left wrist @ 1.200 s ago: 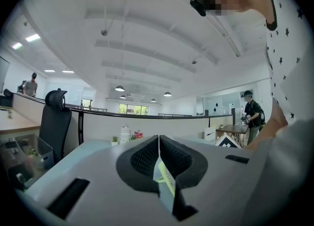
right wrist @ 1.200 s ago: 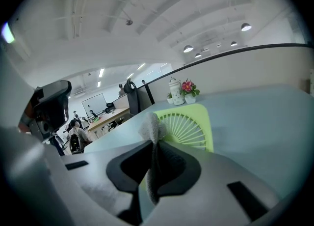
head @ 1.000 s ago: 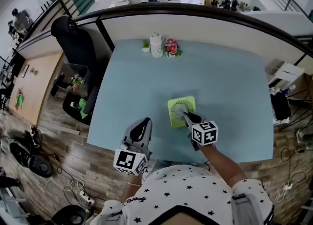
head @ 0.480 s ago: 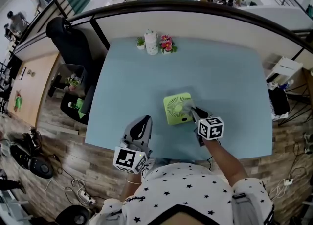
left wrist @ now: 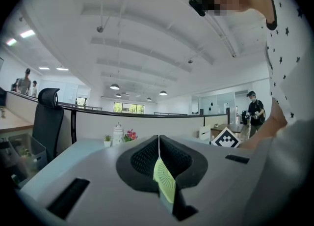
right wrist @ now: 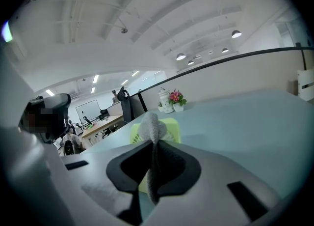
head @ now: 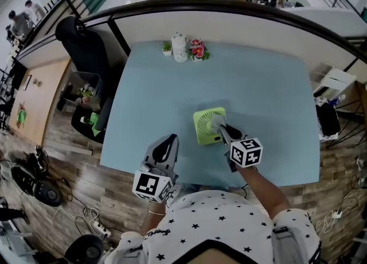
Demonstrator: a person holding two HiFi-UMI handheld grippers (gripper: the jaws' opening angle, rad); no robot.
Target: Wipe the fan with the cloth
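Blue table (head: pixel 155 85), office behind. Right gripper (right wrist: pixel 155 157) jaws pinch the grey cloth (right wrist: pixel 148 126), pressed on the right side of the green fan (head: pixel 204 126), right of table centre. Left gripper (left wrist: pixel 158 146) jaws pressed together, empty, at near edge. Suggest light strokes: fan looks unbraced and may slide.

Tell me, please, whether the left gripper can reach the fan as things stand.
Probably yes: only bare table lies between the left gripper and the fan; the right gripper, shut on the cloth, sits at its right side.
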